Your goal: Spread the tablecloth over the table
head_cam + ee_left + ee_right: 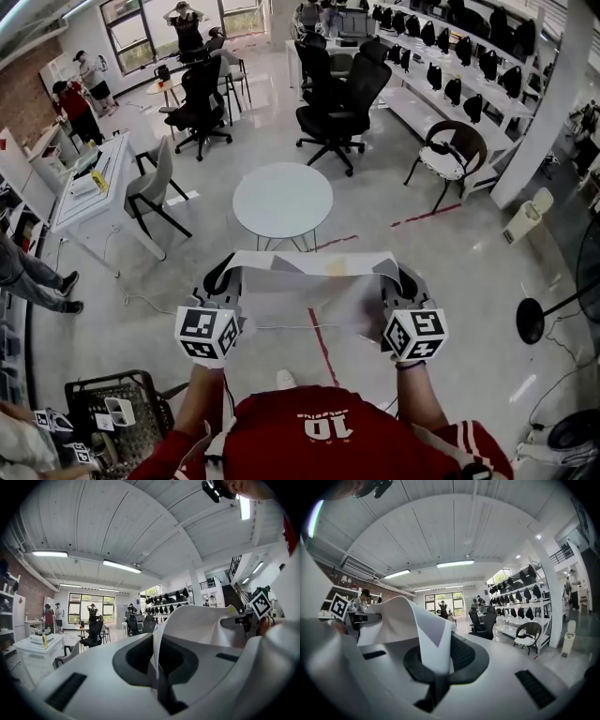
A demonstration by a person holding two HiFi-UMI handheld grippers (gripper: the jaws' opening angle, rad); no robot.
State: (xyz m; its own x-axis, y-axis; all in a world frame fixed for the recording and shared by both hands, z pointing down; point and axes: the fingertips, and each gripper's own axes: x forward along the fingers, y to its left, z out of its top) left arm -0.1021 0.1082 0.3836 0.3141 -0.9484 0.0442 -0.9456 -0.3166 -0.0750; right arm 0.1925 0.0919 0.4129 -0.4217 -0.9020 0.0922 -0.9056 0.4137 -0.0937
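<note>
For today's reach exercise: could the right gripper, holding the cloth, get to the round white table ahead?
Probably yes, with a step forward: the right gripper, shut on the tablecloth, is short of the round table, but nothing stands on the floor between them.

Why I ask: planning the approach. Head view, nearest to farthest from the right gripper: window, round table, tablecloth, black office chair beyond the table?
1. tablecloth, clamped in the right gripper.
2. round table, ahead, slightly left.
3. black office chair, beyond the table.
4. window, far wall, upper left.
</note>
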